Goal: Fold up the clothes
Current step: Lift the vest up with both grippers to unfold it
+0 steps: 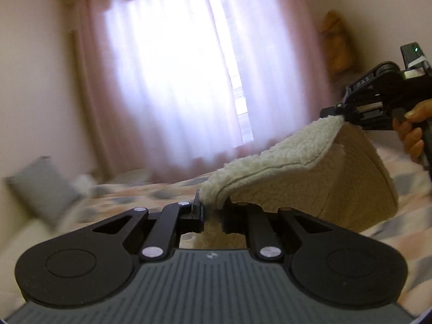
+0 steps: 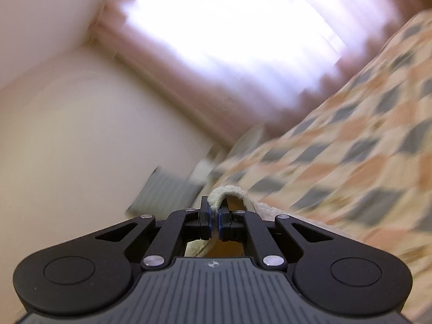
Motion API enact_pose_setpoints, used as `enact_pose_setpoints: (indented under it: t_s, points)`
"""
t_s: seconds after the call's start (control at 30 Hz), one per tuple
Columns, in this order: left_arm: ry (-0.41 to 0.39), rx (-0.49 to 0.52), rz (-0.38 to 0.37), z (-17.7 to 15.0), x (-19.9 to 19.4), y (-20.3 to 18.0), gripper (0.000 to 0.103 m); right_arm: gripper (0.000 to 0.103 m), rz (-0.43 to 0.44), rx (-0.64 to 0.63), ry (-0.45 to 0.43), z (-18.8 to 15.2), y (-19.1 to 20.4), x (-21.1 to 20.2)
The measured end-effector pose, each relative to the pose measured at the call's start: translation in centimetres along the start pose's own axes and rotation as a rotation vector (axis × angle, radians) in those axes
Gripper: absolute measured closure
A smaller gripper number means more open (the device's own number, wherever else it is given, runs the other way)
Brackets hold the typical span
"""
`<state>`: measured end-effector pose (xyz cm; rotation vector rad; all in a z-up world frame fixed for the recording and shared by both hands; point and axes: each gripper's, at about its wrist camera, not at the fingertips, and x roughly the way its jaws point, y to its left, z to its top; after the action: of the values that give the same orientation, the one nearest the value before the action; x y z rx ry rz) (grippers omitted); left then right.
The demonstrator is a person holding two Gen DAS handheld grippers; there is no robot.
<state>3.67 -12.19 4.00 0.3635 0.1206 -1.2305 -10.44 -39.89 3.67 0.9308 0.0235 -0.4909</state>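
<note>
A cream fleece garment (image 1: 291,167) hangs stretched in the air between my two grippers, above the bed. My left gripper (image 1: 212,210) is shut on one edge of it, and the fluffy cloth bunches over the jaws. In the left wrist view my right gripper (image 1: 330,112) is at the right, held by a hand (image 1: 413,129), pinching the garment's other corner. In the right wrist view the right gripper (image 2: 214,217) is shut on a folded rim of the garment (image 2: 229,191), which trails back to the right.
The bed (image 2: 351,148) has a cover checked in peach, grey and cream. A grey pillow (image 1: 43,189) lies at the left near the wall. Pink curtains (image 1: 167,75) cover a bright window behind the bed.
</note>
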Motion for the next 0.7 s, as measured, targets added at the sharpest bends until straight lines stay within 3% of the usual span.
enact_pose_setpoints:
  t_s: [0.2,0.33,0.47,0.57,0.67,0.7]
  points:
    - [-0.092,-0.094,-0.23,3.2,0.1,-8.3,0.092,0.098,-0.14,-0.105,-0.195,7.0,-1.6,-13.1]
    - [-0.063,-0.154,-0.249,3.2,0.6,-10.1,0.092,0.098,-0.185,-0.207,-0.246,10.8,-0.4,-14.7]
    - [0.072,-0.243,-0.163,-1.1,1.2,-7.2,0.091,0.097,-0.174,-0.283,-0.13,11.3,1.2,-7.8]
    - [0.259,-0.335,-0.063,-5.8,1.9,-3.6,0.087,0.092,-0.141,-0.328,0.052,7.0,2.0,1.7]
    - [0.438,-0.396,0.034,-10.6,2.4,0.2,0.087,0.07,-0.075,-0.253,0.301,1.1,1.3,10.3]
    - [0.488,-0.407,0.061,-12.0,2.5,1.7,0.087,0.054,-0.056,-0.199,0.392,-1.2,0.9,12.9]
